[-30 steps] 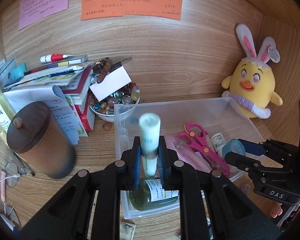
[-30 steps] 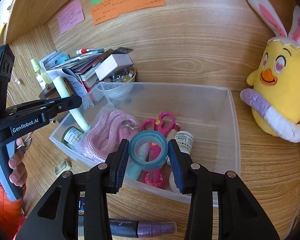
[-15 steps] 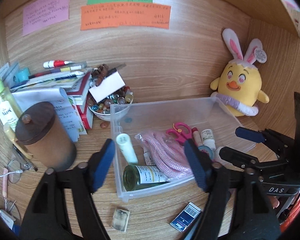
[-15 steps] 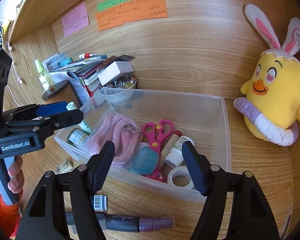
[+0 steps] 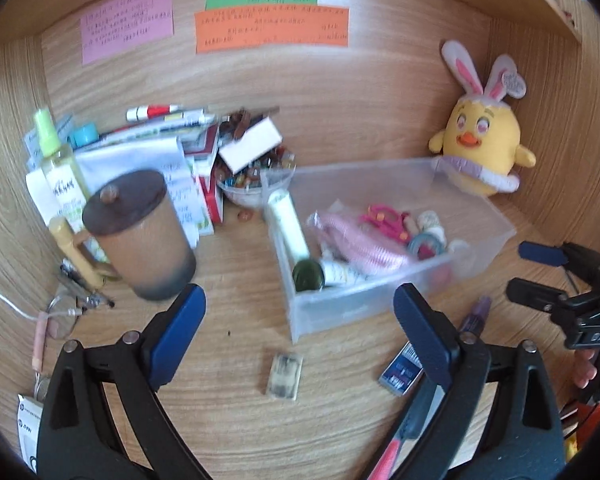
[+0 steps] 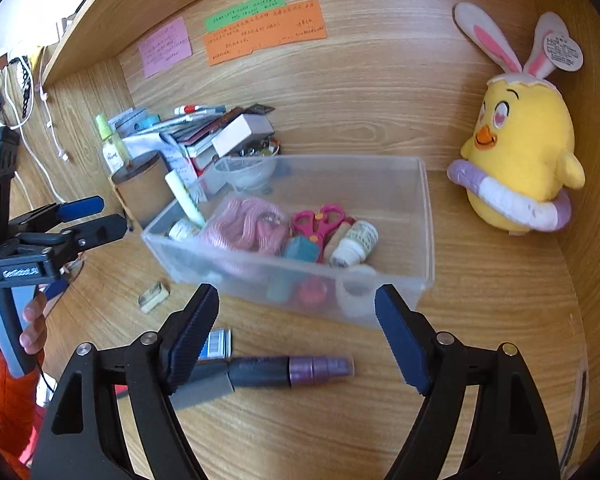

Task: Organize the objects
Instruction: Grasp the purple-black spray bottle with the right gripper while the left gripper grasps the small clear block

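a home study nook: a wood-grain desk (image 6: pixel 480 280) boxed in by matching panels. coloured paper notes (image 5: pixel 272 26) are stuck on the wall ahead of the tongs, a stack of books and pens (image 5: pixel 168 136) lies ahead to the left, and a yellow plush chick (image 6: pixel 520 160) sits ahead to the right.
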`<state>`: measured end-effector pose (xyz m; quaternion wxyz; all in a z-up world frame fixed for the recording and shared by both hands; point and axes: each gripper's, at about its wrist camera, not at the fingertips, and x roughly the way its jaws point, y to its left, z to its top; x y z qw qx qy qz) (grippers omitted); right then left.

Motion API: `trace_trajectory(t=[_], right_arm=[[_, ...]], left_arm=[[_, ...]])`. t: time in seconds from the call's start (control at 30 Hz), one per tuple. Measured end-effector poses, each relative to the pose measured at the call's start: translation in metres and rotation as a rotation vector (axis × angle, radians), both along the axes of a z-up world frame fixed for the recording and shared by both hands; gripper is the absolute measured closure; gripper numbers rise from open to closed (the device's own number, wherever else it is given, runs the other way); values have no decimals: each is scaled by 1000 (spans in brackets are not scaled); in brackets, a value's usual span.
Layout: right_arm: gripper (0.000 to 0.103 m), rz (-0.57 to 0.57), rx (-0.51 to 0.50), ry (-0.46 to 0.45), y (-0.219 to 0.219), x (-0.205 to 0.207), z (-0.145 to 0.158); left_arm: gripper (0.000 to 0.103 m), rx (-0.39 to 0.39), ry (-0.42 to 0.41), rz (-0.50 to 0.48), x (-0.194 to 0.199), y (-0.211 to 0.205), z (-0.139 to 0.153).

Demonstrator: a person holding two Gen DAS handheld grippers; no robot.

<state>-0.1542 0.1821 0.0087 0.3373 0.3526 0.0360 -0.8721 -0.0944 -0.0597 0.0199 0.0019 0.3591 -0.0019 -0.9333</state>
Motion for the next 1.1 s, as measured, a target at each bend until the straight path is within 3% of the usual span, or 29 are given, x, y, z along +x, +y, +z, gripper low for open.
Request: trace_trajectory(t=[0.13,0.23,0.47,0.57,0.83,1.1], right_arm=[[14,27,65,-5,-2,10,-16],[14,50,105,-39,-6,12,-29],[13,72,176,-87,-15,10,-48],[11,68,182,-105,-17,6,-50],[5,60,195,-145,-25,-4,-58],[8,52,164,-144,-32,-6,-59]], left_arm=[[7,-44,-55,15,4,-5,-25],[9,-49,-113,19,3,-10,-44],[40,-50,-209,31,-1,-19,-73],[48,-7,-245,26,-6,-25,-81],[80,20,-234,28,-1,-29,-83],[80,22,-211,25,5,-26,-78]])
